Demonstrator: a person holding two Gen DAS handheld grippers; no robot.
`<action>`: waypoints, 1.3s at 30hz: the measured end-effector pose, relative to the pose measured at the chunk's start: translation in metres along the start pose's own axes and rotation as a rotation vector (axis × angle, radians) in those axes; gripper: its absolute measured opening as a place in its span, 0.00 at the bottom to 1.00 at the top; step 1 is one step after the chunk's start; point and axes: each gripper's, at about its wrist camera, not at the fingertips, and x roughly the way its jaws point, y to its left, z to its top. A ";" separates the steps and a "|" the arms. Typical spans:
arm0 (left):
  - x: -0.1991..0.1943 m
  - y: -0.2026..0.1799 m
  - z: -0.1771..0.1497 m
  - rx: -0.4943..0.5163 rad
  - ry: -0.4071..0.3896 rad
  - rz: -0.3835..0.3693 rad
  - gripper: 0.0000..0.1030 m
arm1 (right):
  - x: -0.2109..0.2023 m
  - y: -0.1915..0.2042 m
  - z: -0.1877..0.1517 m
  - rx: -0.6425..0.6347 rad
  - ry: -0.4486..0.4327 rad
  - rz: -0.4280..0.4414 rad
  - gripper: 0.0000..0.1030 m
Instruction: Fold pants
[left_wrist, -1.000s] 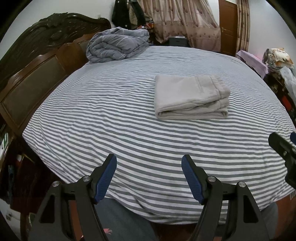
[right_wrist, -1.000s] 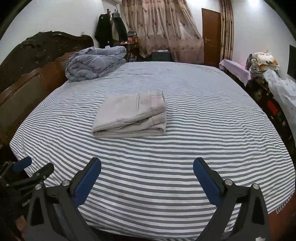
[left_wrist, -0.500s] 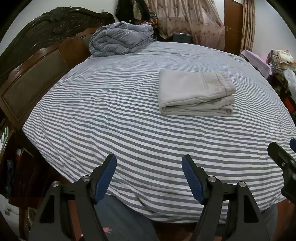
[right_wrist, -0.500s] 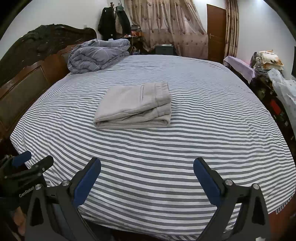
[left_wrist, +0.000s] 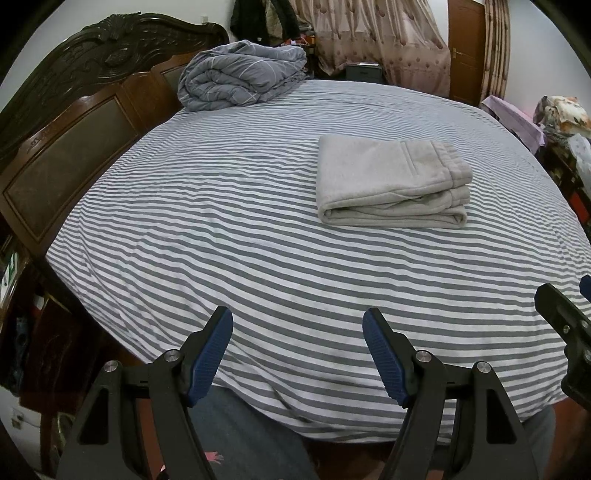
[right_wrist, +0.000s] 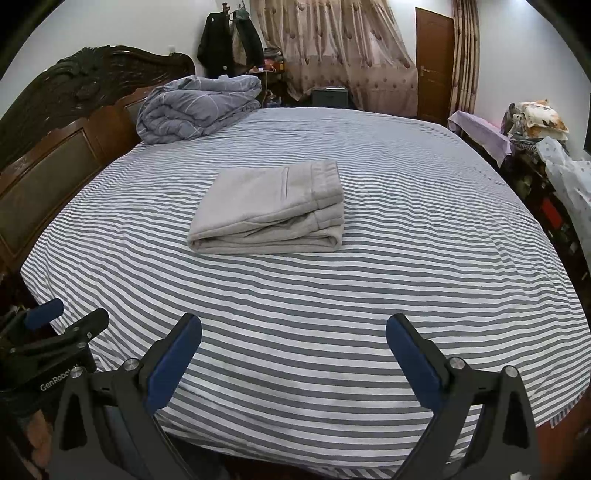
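Light grey pants (left_wrist: 391, 181) (right_wrist: 271, 208) lie folded into a compact rectangle in the middle of the striped bed (left_wrist: 221, 240) (right_wrist: 406, 258), waistband toward the right. My left gripper (left_wrist: 297, 321) hovers open over the near edge of the bed, well short of the pants, nothing between its blue pads. My right gripper (right_wrist: 293, 326) is also open and empty above the near edge, the pants lying ahead and to its left. Each view catches part of the other gripper at its side edge.
A rolled grey duvet (left_wrist: 240, 79) (right_wrist: 195, 107) sits at the far left corner by the dark wooden headboard (left_wrist: 74, 122). Cluttered furniture with bedding (right_wrist: 535, 147) lines the right side. Curtains and a door (right_wrist: 434, 62) stand at the back.
The view has tilted slightly downward, so the pants and bed sit a little higher in both views. Both grippers stay open and the pants have not moved.
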 end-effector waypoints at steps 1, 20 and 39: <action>0.000 0.000 0.000 0.002 -0.001 0.000 0.71 | 0.000 0.000 0.001 -0.001 0.001 -0.001 0.96; 0.000 -0.005 -0.003 0.026 -0.012 0.006 0.71 | 0.002 0.000 -0.003 0.004 0.021 0.007 0.96; 0.002 -0.008 -0.006 0.037 -0.013 0.012 0.71 | 0.003 0.001 -0.005 0.004 0.027 0.010 0.96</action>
